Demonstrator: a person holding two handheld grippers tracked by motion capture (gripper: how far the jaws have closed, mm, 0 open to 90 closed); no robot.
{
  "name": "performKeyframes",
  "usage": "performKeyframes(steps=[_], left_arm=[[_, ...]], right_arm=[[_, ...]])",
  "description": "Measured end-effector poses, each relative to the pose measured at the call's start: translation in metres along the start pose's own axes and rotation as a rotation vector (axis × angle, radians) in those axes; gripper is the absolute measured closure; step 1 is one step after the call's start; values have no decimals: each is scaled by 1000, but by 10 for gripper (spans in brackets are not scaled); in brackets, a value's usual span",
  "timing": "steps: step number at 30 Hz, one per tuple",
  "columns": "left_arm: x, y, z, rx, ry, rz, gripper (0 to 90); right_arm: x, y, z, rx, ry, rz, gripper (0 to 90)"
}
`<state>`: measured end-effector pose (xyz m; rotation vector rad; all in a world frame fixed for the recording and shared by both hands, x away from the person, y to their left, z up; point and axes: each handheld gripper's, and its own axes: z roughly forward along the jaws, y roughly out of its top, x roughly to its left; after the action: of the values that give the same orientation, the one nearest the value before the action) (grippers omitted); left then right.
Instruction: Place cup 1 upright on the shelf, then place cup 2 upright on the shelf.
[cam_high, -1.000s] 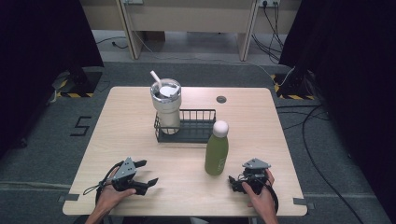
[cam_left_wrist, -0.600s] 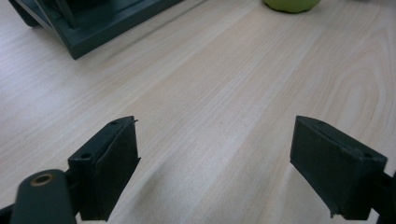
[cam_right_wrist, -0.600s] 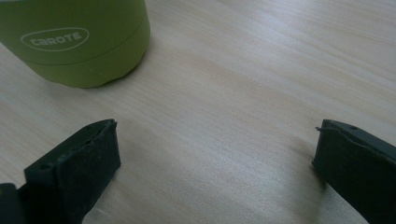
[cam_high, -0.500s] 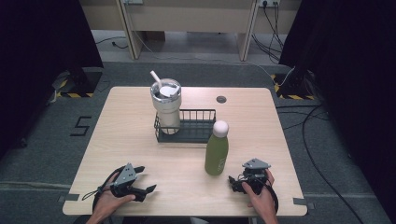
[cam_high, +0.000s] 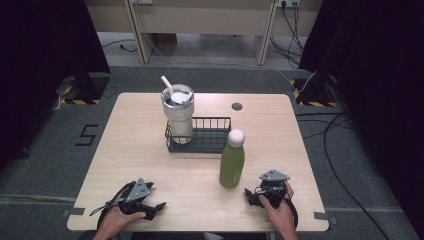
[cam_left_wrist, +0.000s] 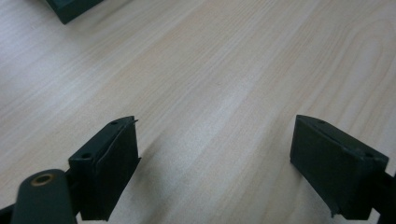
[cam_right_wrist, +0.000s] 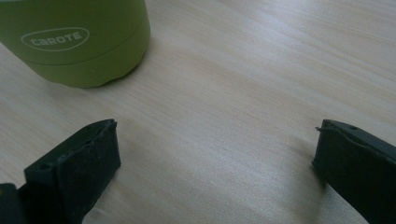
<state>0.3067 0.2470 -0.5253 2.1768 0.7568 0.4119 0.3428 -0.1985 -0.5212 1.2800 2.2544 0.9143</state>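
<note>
Pale wooden table (cam_high: 150, 145): left gripper (cam_high: 152, 206) and right gripper (cam_high: 250, 196) both spread wide, empty; tall green metal bottle (cam_right_wrist: 77, 39) cropped at top edge, base visible.

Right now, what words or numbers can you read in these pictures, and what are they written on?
"CaROTE": in a white oval on the green bottle, near its base, in the right gripper view.
"5": marked on the grey floor left of the table, in the high view.
No other text is readable.
</note>
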Motion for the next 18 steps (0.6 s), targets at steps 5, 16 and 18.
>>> performKeyframes(steps=[5,16,18], left_arm=[[3,0,1,11,-32,-25,145],[5,0,2,15,-44,-41,143],[5,0,2,15,-44,-41,143]], right_arm=[[0,0,0,0,-1,0,7],[2,0,0,1,-1,5,7],[2,0,0,2,1,3,7]])
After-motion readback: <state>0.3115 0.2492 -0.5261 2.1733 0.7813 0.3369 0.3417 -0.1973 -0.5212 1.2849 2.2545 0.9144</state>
